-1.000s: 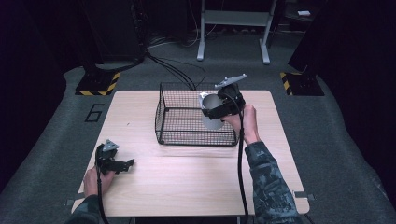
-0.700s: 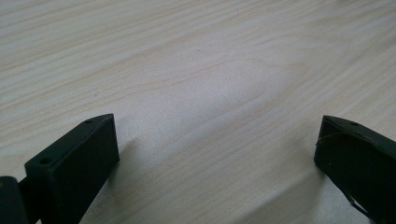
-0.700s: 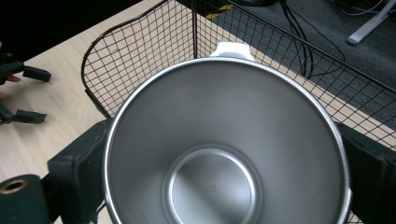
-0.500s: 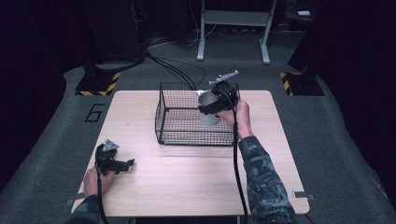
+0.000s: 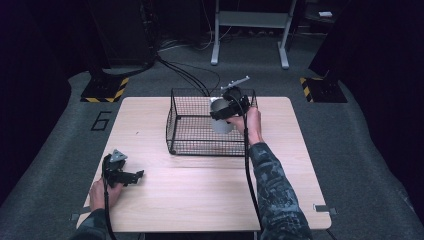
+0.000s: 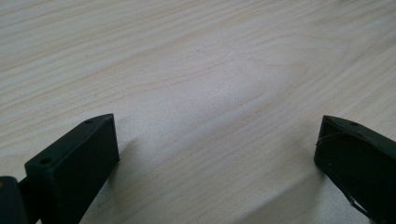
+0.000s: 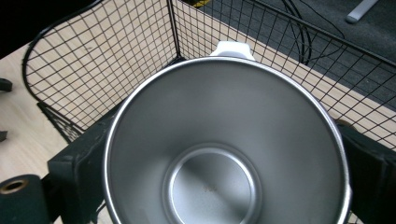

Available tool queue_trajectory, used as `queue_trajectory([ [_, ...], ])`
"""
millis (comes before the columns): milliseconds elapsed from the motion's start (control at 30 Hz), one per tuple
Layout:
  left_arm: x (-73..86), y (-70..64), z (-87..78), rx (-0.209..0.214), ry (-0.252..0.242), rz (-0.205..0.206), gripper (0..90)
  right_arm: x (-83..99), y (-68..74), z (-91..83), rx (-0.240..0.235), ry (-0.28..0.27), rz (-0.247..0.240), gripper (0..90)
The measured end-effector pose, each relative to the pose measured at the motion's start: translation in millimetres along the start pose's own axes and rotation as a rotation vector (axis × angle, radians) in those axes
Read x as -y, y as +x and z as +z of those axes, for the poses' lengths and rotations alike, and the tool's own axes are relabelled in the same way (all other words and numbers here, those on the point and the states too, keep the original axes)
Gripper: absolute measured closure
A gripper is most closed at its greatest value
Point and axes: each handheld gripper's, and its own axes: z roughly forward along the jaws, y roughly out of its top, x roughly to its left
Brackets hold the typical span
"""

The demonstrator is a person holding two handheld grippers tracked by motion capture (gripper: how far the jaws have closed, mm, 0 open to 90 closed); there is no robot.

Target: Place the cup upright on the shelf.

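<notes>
One steel cup sits clamped in your right gripper, mouth up, directly above the wire basket; your left gripper rests wide open, empty.

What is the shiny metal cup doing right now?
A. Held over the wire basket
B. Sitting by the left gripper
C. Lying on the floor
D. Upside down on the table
A: the right gripper clamps the metal cup on both sides, above the wire basket.
</notes>
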Motion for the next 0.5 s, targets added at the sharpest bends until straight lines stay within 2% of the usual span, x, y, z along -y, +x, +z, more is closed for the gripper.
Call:
queue_trajectory([
  [500, 0.0, 0.0, 0.0, 0.000, 0.000, 0.001, 0.0, 1.7, -3.1, 27.9, 0.007, 0.029, 0.042, 5.9],
])
